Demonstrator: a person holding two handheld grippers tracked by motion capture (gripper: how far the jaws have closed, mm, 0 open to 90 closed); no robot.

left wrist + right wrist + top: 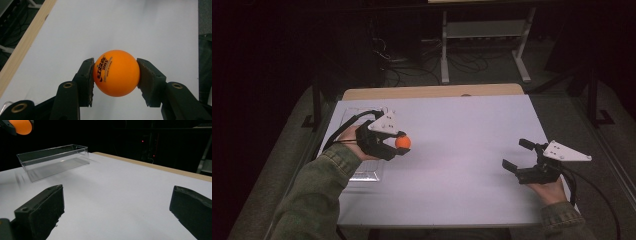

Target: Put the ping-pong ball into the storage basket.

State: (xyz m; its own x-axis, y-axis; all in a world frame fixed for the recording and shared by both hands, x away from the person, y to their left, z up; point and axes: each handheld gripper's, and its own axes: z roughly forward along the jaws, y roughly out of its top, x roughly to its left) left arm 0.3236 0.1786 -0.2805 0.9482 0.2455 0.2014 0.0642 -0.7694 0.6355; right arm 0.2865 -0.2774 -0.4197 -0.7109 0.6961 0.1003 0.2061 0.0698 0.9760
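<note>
My left gripper (402, 142) is shut on an orange ping-pong ball (403, 142), held above the left part of the white table (462, 140). In the left gripper view the ball (116, 73) with printed lettering sits squeezed between the two black pads (88, 80). The same ball (21, 126) shows at the top left of the right gripper view. My right gripper (516, 155) hovers over the table's right side, open, with nothing between its jaws. In its own view the right gripper (117, 207) has the jaws spread wide.
A clear plastic box (53, 161) stands on the table's left side, partly under my left hand (362, 172). A wooden strip (432, 92) runs along the far table edge. Behind it are a metal stand (482, 45) and cables on the dark floor.
</note>
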